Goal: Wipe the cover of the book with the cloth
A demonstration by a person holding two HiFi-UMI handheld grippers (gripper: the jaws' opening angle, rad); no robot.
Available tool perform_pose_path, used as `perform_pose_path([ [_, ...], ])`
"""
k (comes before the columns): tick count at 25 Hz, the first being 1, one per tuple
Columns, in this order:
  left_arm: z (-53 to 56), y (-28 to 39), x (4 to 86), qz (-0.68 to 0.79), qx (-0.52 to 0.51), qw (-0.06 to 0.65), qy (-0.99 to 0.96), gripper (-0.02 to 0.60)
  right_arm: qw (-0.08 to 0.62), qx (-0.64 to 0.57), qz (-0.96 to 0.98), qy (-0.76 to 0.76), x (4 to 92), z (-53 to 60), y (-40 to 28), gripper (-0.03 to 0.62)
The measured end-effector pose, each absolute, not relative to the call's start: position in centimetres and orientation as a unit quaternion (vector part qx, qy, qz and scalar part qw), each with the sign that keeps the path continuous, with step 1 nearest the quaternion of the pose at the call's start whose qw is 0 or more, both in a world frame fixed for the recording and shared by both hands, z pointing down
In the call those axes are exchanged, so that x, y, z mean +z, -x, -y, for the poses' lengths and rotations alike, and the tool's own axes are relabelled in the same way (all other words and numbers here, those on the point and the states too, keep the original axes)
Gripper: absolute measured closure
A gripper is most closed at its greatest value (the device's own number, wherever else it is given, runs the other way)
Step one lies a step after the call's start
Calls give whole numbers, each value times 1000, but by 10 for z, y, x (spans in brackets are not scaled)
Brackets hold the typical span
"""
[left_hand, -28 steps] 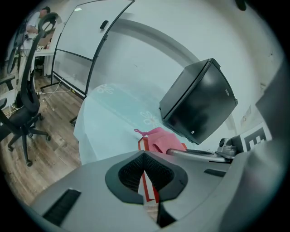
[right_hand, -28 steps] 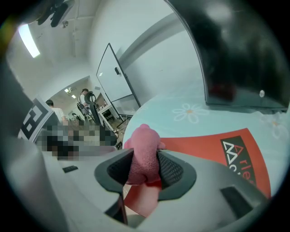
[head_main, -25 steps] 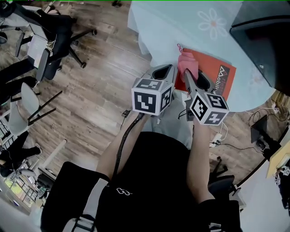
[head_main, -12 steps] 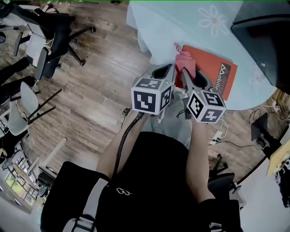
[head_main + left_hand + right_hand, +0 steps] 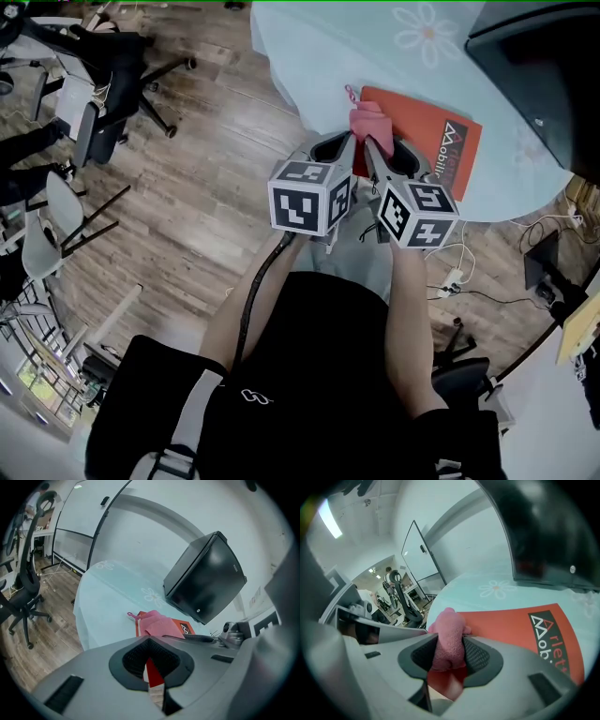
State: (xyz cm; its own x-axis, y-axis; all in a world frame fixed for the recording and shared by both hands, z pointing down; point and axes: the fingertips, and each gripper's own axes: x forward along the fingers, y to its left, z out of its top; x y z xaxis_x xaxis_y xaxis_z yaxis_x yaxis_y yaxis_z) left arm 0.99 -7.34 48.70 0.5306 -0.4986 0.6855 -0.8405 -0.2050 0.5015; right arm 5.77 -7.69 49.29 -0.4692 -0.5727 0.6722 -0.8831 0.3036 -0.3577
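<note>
Your right tool (image 5: pixel 368 143) grips the pink cloth (image 5: pixel 367 119) on the red book's (image 5: pixel 419 129) near-left corner; your left tool (image 5: pixel 334 148), jaws together and empty, hangs just left.

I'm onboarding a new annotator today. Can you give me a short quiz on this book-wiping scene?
1. True or false: the right tool is shut on the pink cloth.
2. Multiple choice: the red book lies on: A) the wooden floor; B) the pale blue tablecloth; C) an office chair.
3. Fill the gap: the large box standing on the table behind the book is ____ in colour.

Key: 1 true; 2 B; 3 black.
</note>
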Motion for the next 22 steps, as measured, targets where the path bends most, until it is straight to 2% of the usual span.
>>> perform_pose_path([
  [22,67,-52,485,427,211,436,-763,571,202,368,762,-493,493,70,-107,437],
])
